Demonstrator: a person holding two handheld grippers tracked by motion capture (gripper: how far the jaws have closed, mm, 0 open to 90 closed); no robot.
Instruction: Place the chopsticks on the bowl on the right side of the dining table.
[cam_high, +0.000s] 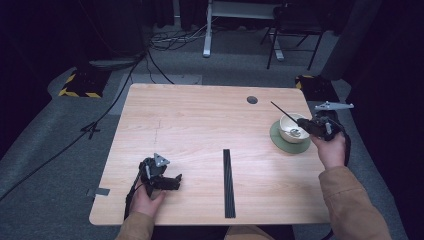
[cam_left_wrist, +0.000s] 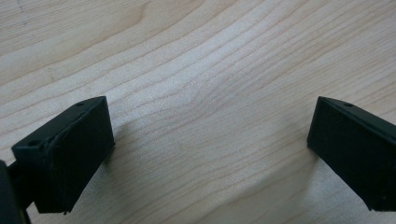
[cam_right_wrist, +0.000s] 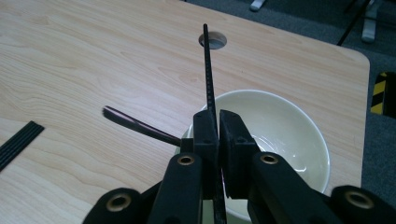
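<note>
My right gripper (cam_high: 314, 125) hovers at the near right rim of a cream bowl (cam_high: 291, 125) that stands on a round green mat (cam_high: 280, 142). In the right gripper view, my right gripper (cam_right_wrist: 218, 122) is shut on a thin black stick (cam_right_wrist: 208, 70) that points up and away over the bowl (cam_right_wrist: 280, 126). A dark utensil handle (cam_right_wrist: 140, 126) pokes out of the bowl to the left. My left gripper (cam_high: 167, 181) rests on the table at the near left. In the left gripper view, my left gripper (cam_left_wrist: 210, 154) is open over bare wood.
A flat bundle of black sticks (cam_high: 228, 182) lies lengthwise near the table's front edge, at the far left (cam_right_wrist: 18, 140) in the right gripper view. A round cable hole (cam_high: 252, 99) sits at the back right of the wooden table (cam_high: 190, 120). Cables and chair legs lie on the floor beyond.
</note>
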